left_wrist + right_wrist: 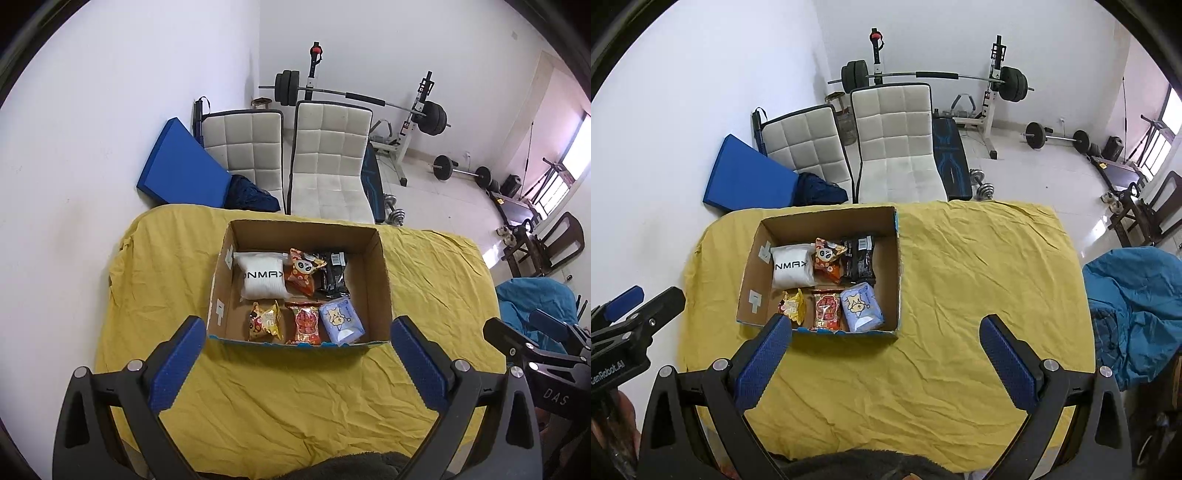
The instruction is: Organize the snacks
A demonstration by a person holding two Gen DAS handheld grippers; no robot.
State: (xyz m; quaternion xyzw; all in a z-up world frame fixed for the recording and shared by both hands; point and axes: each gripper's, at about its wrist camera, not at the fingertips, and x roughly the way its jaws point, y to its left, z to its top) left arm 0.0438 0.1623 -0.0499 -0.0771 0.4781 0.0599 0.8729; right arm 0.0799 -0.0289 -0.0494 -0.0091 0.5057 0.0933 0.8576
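An open cardboard box (380, 273) (895, 258) sits on the yellow-clothed table (295, 398) (960, 277). Inside lie a white pouch (264, 278) (792, 269), an orange panda packet (303, 273) (827, 260), a black packet (334, 275) (858, 260), a yellow packet (264, 321) (792, 306), a red packet (306, 323) (826, 311) and a pale blue packet (341, 320) (861, 306). My left gripper (297, 332) hangs open just before the box's near wall, holding nothing. My right gripper (884, 330) is open over the cloth at the box's near right corner, also holding nothing.
Two white padded chairs (328, 162) (894, 140) and a blue mat (181, 166) stand behind the table by the wall. A barbell rack (417, 110) and weights lie farther back. A blue cloth heap (1134, 306) sits at the table's right.
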